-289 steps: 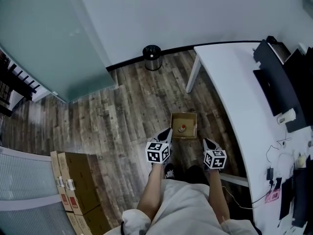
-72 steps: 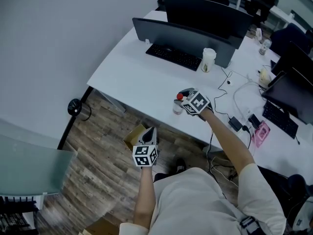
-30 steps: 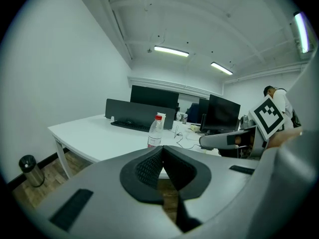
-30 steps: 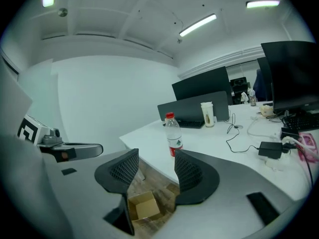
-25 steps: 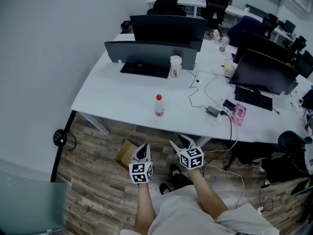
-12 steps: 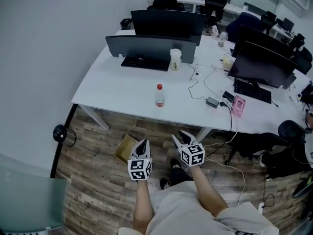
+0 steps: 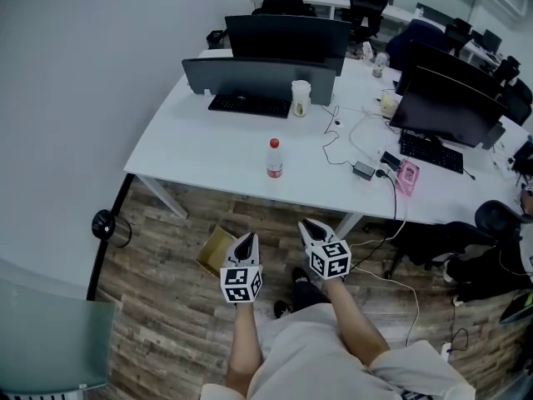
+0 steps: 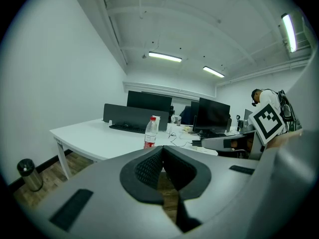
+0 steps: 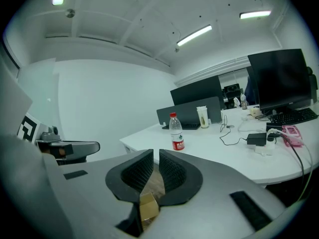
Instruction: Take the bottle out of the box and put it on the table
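Bottle [image 7: 274, 158] stands on table [image 7: 208, 152], beyond fingers [image 7: 245, 245] (right gripper [image 7: 306, 223] closing, empty).

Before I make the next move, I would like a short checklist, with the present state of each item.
1. Bottle stands upright on the table: ok.
2. Bottle set back from the table's near edge: ok.
3. Right tool clear of the bottle; its jaws have just been closing to a narrow gap, nothing between them: ok.
4. Left tool shut and empty: ok.
5. Box on the floor is empty: cannot tell, partly hidden by the left tool.
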Demonstrator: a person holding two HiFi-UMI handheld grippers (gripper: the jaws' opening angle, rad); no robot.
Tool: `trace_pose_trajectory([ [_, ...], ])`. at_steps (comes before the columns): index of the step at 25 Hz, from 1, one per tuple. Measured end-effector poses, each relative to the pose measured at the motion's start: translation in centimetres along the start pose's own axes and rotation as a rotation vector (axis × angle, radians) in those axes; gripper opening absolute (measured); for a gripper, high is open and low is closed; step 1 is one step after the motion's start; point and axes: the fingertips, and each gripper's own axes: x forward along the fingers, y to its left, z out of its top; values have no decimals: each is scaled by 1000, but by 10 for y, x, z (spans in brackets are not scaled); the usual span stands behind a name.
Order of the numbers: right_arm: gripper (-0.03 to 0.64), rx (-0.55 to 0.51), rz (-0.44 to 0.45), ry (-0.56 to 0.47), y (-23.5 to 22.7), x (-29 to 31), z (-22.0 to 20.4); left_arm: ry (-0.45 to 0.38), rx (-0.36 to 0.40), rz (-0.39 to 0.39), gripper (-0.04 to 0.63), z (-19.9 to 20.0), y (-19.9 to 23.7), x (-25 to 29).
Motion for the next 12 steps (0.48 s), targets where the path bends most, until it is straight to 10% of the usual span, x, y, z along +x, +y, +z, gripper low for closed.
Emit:
trace_pose_trajectory([
  [12,42,-25,0,31,4,-4,-7,4,-4,-20,15,-5,-6,-1],
])
